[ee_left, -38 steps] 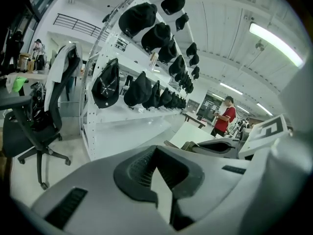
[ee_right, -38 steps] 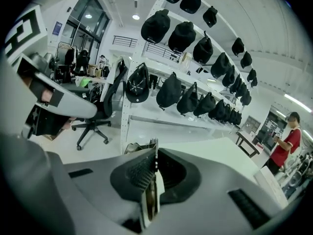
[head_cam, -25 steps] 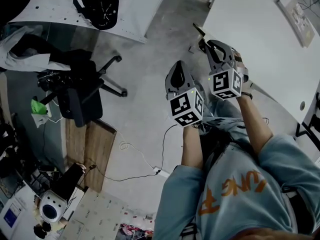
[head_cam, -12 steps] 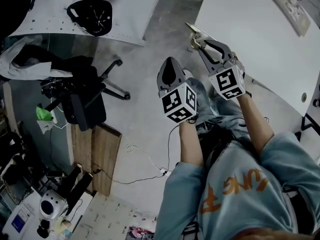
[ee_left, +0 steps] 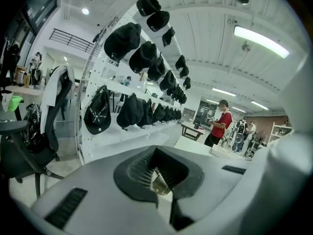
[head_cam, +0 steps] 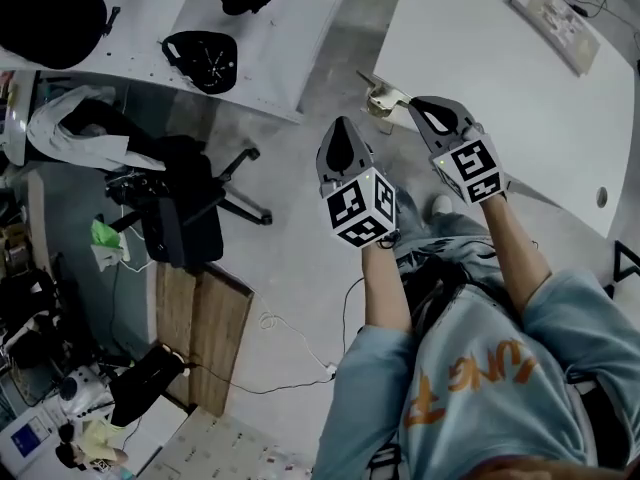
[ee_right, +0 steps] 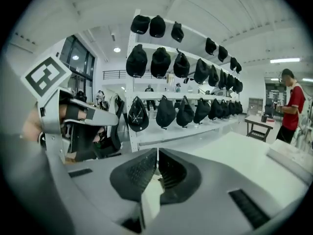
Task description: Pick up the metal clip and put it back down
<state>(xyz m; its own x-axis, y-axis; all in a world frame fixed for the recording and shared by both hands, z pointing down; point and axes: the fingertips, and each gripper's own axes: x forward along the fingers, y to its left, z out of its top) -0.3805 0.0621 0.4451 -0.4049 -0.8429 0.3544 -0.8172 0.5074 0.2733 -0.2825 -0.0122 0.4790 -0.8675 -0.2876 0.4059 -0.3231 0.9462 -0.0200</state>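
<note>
Metal clip (head_cam: 378, 90): thin and shiny with a brassy tint. The right gripper pinches one end of it at the near corner of the table. Whether it touches the top cannot be told.
Right gripper (head_cam: 412, 103): grey plastic body. Its ribbed black pads are closed on the clip, and a pale sliver shows between them.
Left gripper (head_cam: 340, 126): just beside the right one, over the floor, with its pad tips pressed together. A small brassy glint sits in the hollow behind the tips; what it is cannot be made out.
Table (head_cam: 500, 68): smooth white top with a white power strip (head_cam: 553, 16) near its far edge.
Around: a black office chair (head_cam: 185, 213) and a brown wood panel (head_cam: 195, 313), both well apart from the grippers.
Rack (ee_right: 161, 136): white shelves hung with rows of black caps (ee_right: 161, 62).
Person (ee_right: 292, 106): in a red shirt, standing far off beyond the table.
Floor (head_cam: 290, 228): grey, mottled concrete.
</note>
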